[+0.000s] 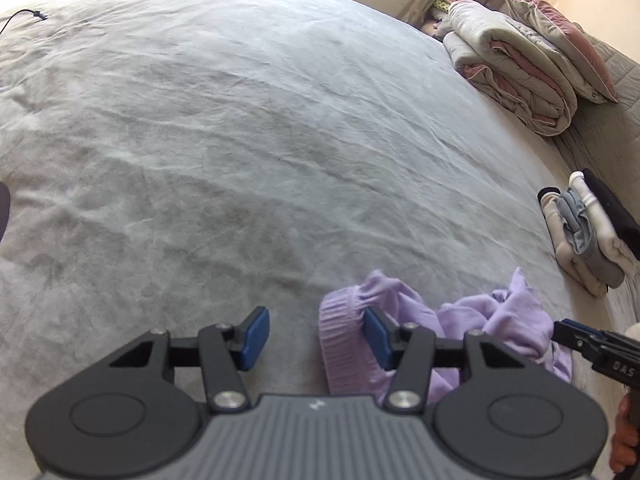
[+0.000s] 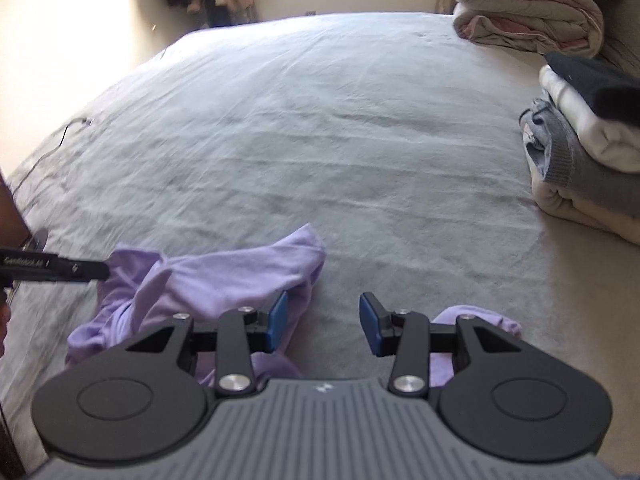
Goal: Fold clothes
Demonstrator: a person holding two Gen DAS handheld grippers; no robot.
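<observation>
A crumpled lilac garment [image 1: 472, 320] with a ribbed cuff [image 1: 340, 340] lies on the grey bedsheet [image 1: 240, 140] at the near edge. My left gripper [image 1: 316, 338] stands open just above it, the ribbed cuff lying between the blue pads beside the right one. In the right wrist view the same lilac garment [image 2: 208, 280] spreads to the left, with another bit at lower right. My right gripper [image 2: 323, 324] is open over bare sheet, its left pad over the cloth's edge. Each gripper's tip shows from the side in the other view.
A stack of folded clothes [image 2: 592, 148], white, grey and black, sits on the bed's right side. A rolled duvet [image 1: 516, 68] and pink pillow [image 1: 560, 32] lie at the far right corner. A black cable [image 2: 60, 136] trails over the left edge. Dark clothes hang on the far wall.
</observation>
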